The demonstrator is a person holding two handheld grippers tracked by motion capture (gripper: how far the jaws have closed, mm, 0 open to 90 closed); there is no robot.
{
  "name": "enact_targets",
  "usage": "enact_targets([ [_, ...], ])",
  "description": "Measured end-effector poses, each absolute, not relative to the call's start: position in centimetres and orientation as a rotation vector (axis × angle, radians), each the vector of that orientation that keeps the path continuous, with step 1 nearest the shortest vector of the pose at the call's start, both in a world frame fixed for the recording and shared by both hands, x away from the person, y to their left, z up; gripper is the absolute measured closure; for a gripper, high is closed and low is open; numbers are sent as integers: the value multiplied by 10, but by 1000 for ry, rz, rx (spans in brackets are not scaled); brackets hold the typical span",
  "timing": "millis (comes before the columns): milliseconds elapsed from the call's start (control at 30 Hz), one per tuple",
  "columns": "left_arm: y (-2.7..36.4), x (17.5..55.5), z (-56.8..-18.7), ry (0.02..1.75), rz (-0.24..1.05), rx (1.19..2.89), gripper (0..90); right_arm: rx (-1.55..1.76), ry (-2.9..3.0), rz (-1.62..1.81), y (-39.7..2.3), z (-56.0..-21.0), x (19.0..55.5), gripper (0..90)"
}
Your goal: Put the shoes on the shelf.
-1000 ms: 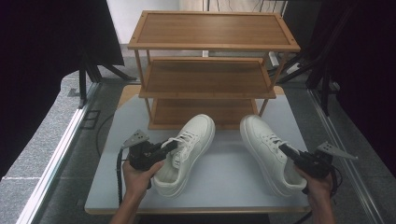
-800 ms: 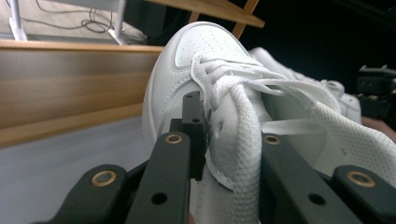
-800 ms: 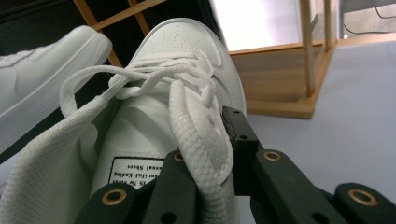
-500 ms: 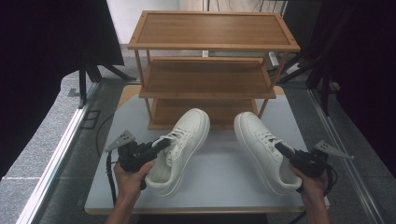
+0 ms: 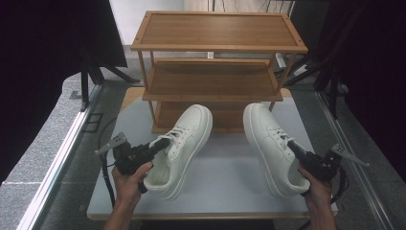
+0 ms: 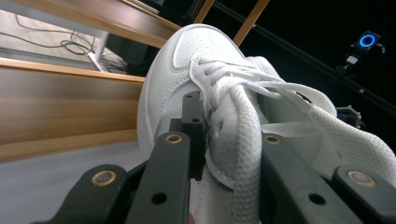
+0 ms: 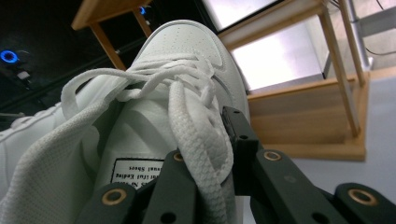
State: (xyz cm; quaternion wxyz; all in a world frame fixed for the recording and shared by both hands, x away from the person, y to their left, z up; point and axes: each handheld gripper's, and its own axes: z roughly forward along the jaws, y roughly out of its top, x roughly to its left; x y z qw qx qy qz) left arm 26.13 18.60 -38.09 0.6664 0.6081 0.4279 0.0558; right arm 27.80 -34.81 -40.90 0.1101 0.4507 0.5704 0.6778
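Grey table (image 5: pixel 230 191), wooden shoe rack (image 5: pixel 215 86), two white sneakers (image 5: pixel 184 143)

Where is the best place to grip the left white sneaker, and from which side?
Grip the left sneaker by its collar wall beside the laces, coming from the heel end, as the left gripper does: one jaw inside the opening, one outside. That thin upright edge probably suits narrow jaws.
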Motion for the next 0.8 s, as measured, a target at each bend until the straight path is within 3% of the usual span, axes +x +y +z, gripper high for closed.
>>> enact_targets([
  [800, 177, 300, -339, 972, 119, 1305, 807, 1333, 1606, 2040, -322, -352, 311, 835],
])
